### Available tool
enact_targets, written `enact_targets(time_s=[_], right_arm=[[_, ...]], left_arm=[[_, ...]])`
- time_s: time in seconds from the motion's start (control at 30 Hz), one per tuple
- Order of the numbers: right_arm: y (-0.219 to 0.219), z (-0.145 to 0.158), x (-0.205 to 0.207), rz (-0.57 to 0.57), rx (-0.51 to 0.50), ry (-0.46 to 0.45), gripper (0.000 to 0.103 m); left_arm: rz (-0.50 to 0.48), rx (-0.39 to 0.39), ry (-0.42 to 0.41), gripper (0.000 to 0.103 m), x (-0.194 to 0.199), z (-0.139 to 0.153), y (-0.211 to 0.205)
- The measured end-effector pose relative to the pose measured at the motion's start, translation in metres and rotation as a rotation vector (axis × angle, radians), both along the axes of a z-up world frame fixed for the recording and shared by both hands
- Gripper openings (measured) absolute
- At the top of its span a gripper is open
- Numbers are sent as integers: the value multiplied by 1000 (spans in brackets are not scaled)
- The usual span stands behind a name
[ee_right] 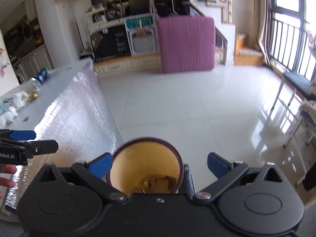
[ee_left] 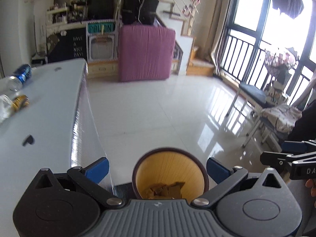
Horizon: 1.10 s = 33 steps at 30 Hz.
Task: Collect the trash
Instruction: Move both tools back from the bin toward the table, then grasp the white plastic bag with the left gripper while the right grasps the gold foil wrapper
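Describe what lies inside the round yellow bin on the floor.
Inside the bin, brownish cardboard-like scraps lie at the bottom; the right gripper body hides the rest.

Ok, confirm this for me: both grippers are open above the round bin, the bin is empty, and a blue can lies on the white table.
One thing is wrong: the bin is not empty. The right wrist view shows brownish scraps lying at its bottom. The rest holds: the left gripper and right gripper are open, and the blue can lies on the white table.
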State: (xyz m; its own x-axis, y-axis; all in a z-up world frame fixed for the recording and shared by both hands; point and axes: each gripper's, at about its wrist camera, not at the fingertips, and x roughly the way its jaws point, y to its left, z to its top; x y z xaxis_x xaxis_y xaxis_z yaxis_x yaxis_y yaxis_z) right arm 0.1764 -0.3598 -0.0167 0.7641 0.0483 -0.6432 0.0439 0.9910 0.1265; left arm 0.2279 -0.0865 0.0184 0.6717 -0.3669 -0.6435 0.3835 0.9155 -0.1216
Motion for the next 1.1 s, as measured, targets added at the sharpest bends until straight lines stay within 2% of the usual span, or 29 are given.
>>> enact_targets(time_s=[0.27, 0.47, 0.57, 0.73, 0.87, 1.1], right_arm=[[37, 40, -19, 53, -16, -174, 103], [83, 62, -10, 117, 3, -277, 103], [109, 69, 2, 148, 24, -311, 103], [156, 72, 29, 206, 49, -343, 103], [192, 68, 54, 239, 69, -355, 103], [247, 58, 108, 333, 65, -329, 103]], left_arm=[[96, -64, -200, 103, -26, 52, 50], [232, -72, -286, 103, -28, 65, 110], [318, -101, -292, 103, -23, 62, 142], [460, -106, -273, 103, -11, 47, 196], [533, -128, -249, 103, -4, 39, 228], [600, -81, -237, 103, 20, 18, 257]])
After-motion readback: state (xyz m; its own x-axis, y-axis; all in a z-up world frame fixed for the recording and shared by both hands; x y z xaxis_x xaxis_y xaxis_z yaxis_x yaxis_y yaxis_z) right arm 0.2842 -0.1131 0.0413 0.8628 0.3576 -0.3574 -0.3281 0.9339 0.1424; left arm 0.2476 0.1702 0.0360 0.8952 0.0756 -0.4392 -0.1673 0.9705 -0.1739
